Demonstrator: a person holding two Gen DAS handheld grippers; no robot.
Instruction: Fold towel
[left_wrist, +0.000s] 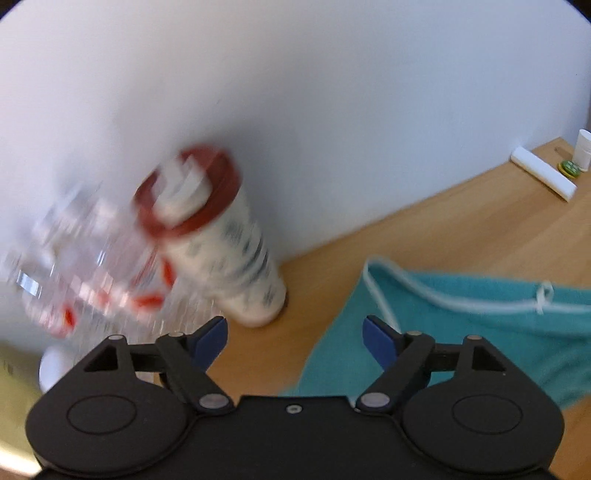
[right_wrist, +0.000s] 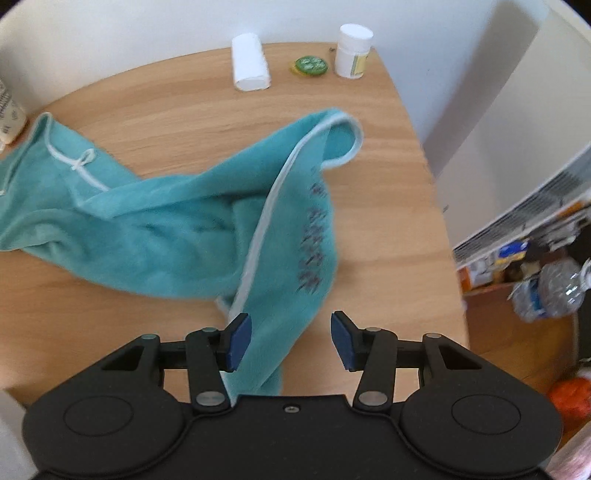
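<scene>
A teal towel (right_wrist: 173, 225) with a pale trim lies crumpled on the round wooden table (right_wrist: 384, 206). One corner curls up at the far right, and a dark embroidered pattern runs along its right flap. My right gripper (right_wrist: 291, 338) is open just above the towel's near end, with cloth under its left finger and nothing gripped. In the left wrist view the towel (left_wrist: 480, 332) spreads to the right, with a small loop on its trim. My left gripper (left_wrist: 295, 341) is open over bare table at the towel's left edge, holding nothing.
A white tumbler with a red lid (left_wrist: 221, 236) and a clear bottle (left_wrist: 88, 266) stand blurred against the wall at left. At the table's far edge lie a white roll (right_wrist: 250, 62), a green lid (right_wrist: 312, 65) and a white pill bottle (right_wrist: 352, 50). Clutter and a plastic bottle (right_wrist: 546, 291) sit off to the right.
</scene>
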